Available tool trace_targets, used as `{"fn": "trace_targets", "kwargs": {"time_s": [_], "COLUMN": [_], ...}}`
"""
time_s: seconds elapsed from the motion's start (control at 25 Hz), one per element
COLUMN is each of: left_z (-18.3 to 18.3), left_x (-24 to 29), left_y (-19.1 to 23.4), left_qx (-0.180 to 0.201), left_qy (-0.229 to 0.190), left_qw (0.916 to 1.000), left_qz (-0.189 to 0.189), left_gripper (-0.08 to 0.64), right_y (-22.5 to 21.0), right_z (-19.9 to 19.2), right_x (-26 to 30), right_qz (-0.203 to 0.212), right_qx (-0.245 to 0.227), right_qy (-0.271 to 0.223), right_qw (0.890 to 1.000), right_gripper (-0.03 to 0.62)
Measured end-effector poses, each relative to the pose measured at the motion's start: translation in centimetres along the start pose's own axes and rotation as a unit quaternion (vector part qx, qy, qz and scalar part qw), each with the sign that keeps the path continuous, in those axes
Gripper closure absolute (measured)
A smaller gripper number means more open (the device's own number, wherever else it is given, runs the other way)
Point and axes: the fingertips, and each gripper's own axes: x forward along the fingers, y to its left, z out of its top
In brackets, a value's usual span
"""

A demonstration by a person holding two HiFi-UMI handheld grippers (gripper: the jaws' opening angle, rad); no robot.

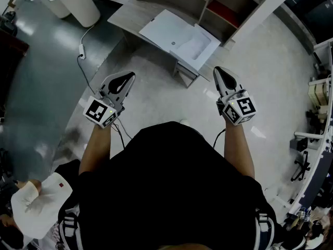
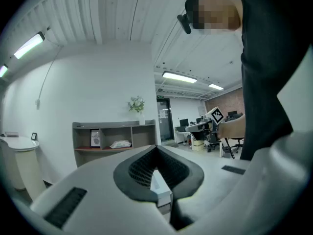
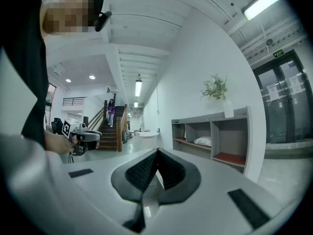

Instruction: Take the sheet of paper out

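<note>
Both closed and empty: left gripper (image 1: 130, 76), right gripper (image 1: 218, 71). Straight ahead on the bench (image 1: 126, 14) sits a white printer (image 1: 179, 38), nearer my right; sheet not discernible

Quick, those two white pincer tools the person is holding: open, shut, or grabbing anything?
The white left gripper: closed, holding nothing.
The white right gripper: closed, holding nothing.

You hold both claws out in front of you, level, with your bare forearms (image 1: 97, 145) reaching forward side by side. Your left gripper (image 1: 125, 79) has its jaws pressed together tip to tip, and your right gripper (image 1: 221, 76) is closed the same way. A marker cube (image 1: 100, 112) sits just behind each claw. The two claws are well apart and point the same way.
</note>
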Motion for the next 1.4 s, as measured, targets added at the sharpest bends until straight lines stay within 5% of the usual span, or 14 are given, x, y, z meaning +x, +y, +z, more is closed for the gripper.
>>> {"fn": "trace_targets", "kwargs": {"time_s": [0.32, 1.4], "left_z": [2.9, 2.0], "left_x": [1.1, -1.4], "left_y": [-2.3, -0.2], "left_qx": [0.018, -0.019], "left_qy": [-0.050, -0.060], "left_qw": [0.9986, 0.9967], "left_qz": [0.008, -0.052], "left_gripper": [0.538, 0.538], "right_y": [0.1, 3.4], "right_z": [-0.3, 0.2], "right_x": [-3.5, -1.0], "right_qz": [0.005, -0.010], "right_qx": [0.003, 0.011], "right_qy": [0.000, 0.003], "right_qw": [1.000, 1.000], "right_gripper": [0.578, 0.578]}}
